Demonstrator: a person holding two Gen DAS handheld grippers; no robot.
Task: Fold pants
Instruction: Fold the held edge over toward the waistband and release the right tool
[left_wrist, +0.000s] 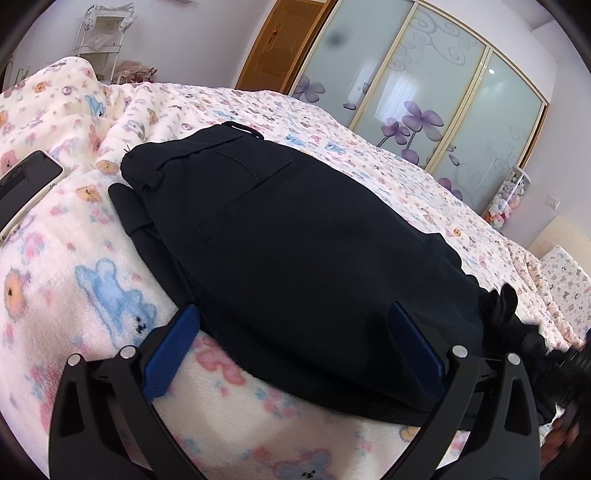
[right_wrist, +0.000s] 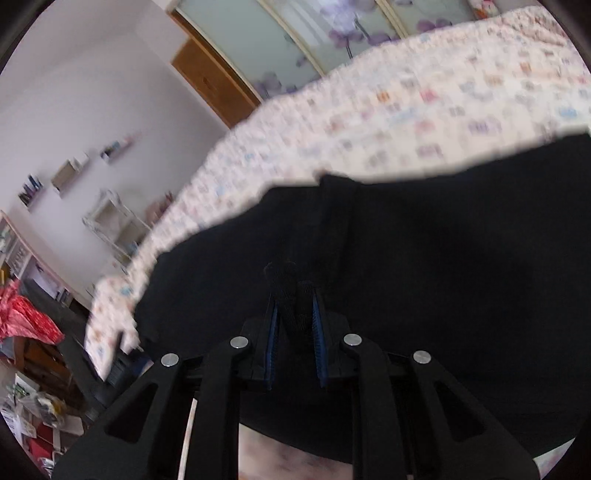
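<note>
Black pants (left_wrist: 280, 236) lie folded in a long bundle on the bed, waistband and back pocket at the far end. My left gripper (left_wrist: 291, 321) is open, its blue pads (left_wrist: 170, 350) straddling the near edge of the bundle. In the right wrist view the pants (right_wrist: 443, 258) fill the lower half, blurred. My right gripper (right_wrist: 294, 306) is shut on a bunched fold of the black fabric. That pinched fold and the right gripper show at the right edge of the left wrist view (left_wrist: 506, 306).
The bed is covered by a fleece blanket (left_wrist: 92, 258) with bears and flowers. A phone (left_wrist: 26, 181) lies on it at the far left. Wardrobe with sliding glass doors (left_wrist: 424, 85) and a wooden door stand behind. Cluttered floor and shelves are left of the bed (right_wrist: 37, 332).
</note>
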